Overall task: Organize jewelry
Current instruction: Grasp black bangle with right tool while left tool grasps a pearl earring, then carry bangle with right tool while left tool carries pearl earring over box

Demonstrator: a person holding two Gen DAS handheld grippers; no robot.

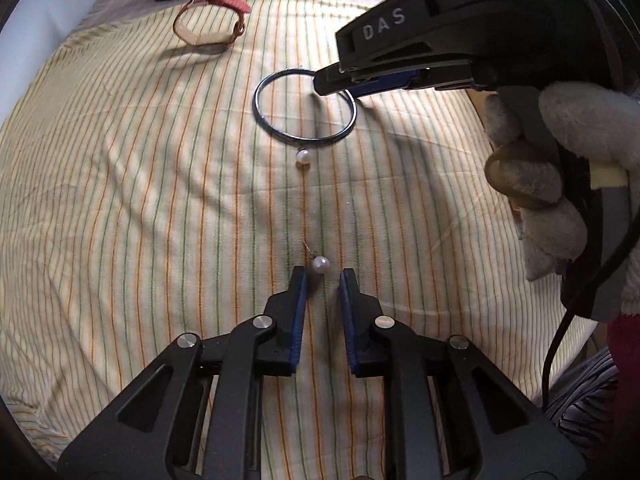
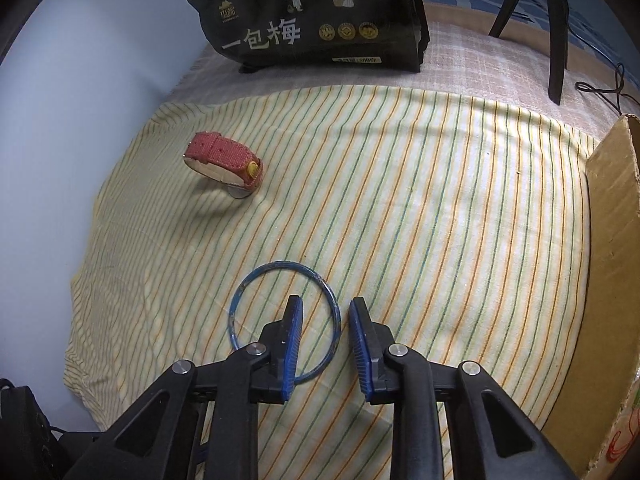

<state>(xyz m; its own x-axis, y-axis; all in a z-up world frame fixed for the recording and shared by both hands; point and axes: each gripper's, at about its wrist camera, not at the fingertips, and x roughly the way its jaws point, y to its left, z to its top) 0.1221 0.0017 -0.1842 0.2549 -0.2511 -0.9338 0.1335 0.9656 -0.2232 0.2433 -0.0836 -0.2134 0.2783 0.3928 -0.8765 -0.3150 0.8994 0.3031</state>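
Note:
On the striped cloth (image 1: 140, 200) a pearl earring (image 1: 321, 265) lies right at the tips of my left gripper (image 1: 323, 276). The jaws stand a narrow gap apart and the pads are clear of the pearl. A second pearl earring (image 1: 303, 157) lies farther off, beside a thin blue bangle (image 1: 256, 100). My right gripper (image 2: 326, 304) is low over the bangle (image 2: 335, 320), whose right rim runs between the open fingers without touching the pads. From the left wrist view the right gripper (image 1: 332, 80) reaches in from the right, held by a gloved hand (image 1: 560, 160).
A red watch strap (image 2: 224, 152) stands looped at the far left of the cloth. Behind it sits a black printed bag (image 2: 320, 20). A cardboard box wall (image 2: 612, 240) borders the right side. Dark chair legs (image 2: 558, 40) stand at the back right.

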